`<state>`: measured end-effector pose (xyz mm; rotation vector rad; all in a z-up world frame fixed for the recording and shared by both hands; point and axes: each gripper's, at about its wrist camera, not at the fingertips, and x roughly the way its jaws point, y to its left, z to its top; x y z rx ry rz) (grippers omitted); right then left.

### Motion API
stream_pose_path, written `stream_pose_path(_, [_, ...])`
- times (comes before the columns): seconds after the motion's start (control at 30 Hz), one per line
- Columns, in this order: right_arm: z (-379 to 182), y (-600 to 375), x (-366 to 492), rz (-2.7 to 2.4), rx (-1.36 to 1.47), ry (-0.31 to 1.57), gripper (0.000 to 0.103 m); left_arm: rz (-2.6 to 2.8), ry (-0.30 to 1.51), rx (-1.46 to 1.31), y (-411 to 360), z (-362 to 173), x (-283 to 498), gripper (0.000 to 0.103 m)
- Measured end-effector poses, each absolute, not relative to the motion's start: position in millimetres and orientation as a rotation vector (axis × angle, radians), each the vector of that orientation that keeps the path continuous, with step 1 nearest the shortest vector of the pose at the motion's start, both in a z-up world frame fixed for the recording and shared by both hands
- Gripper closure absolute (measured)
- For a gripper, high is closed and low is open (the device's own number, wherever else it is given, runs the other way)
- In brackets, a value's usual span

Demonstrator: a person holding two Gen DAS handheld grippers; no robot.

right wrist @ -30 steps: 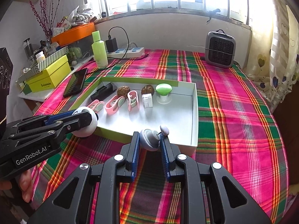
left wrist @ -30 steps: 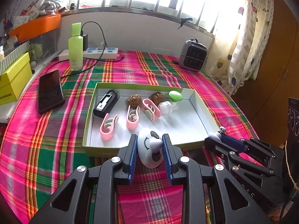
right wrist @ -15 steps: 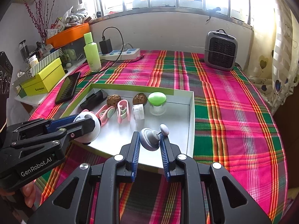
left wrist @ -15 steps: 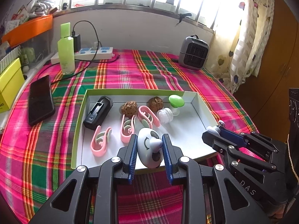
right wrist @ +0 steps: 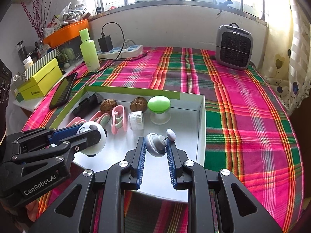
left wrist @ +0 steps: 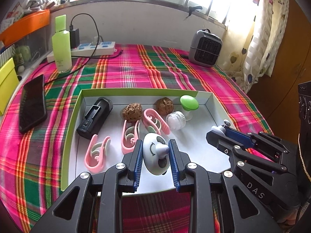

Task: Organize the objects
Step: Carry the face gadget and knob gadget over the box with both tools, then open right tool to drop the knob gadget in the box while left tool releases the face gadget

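Note:
A shallow white tray with a green rim lies on the plaid cloth. It holds a black battery holder, two walnuts, three pink clips, a white cap and a green knob. My left gripper is shut on a white panda-face toy over the tray's near side. My right gripper is shut on a small grey knob with a pin over the tray's right part.
A black phone lies left of the tray. A green bottle, a power strip with charger and a small grey heater stand at the back. Yellow boxes sit at the left edge.
Both grippers have moved forward with their objects, from in front of the tray's near rim to over the tray's inside.

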<state>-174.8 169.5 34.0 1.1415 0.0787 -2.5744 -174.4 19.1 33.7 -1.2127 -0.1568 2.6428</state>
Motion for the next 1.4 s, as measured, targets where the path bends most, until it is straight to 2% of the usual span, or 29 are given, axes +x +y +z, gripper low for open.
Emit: stream_pose_path(1.4, [16.0, 163.0, -195.0, -2.538, 1.188, 0.140, 0.080, 2.629, -0.156, -1.257, 25.2, 21.4, -188.8, 0.078])
